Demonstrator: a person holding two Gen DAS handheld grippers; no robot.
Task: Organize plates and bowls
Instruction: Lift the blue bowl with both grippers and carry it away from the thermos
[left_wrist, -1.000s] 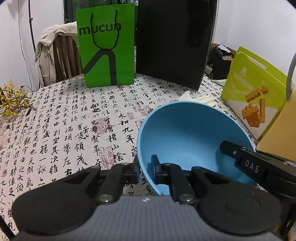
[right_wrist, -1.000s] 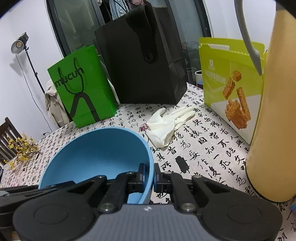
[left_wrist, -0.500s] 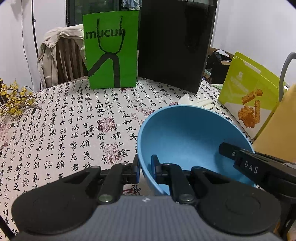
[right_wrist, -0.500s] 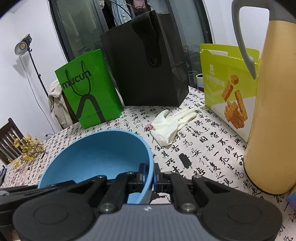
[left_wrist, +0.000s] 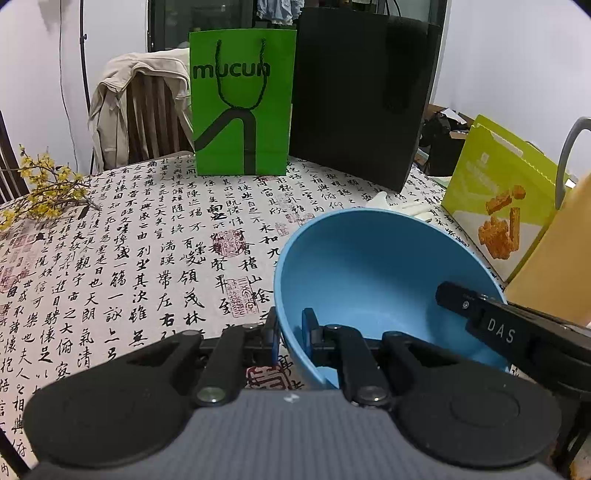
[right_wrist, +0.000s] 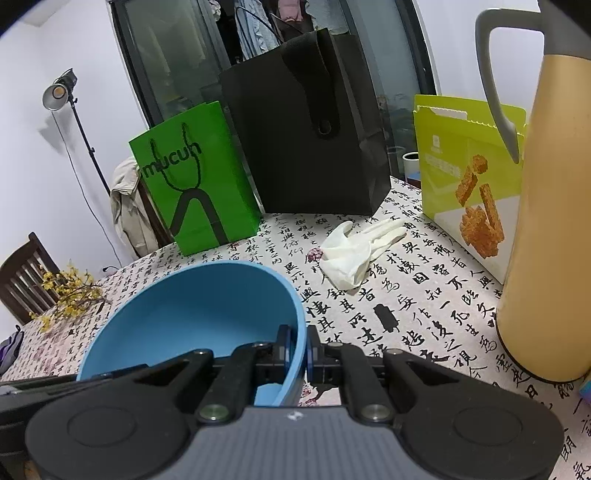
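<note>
Both grippers have drawn back with the round blue plastic bowl (left_wrist: 384, 280), left gripper (left_wrist: 290, 332) and right gripper (right_wrist: 295, 350) clamped on opposite rims above the table's near edge; next, probably lowering it level.

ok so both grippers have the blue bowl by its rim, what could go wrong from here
1. Both the left gripper and the right gripper pinch only the thin rim of the blue bowl, so it could slip or twist if the hands drift apart.
2. The tan thermos jug stands close on the right; a sideways swing could knock it.
3. The white glove lies ahead and could get caught under the bowl.
</note>
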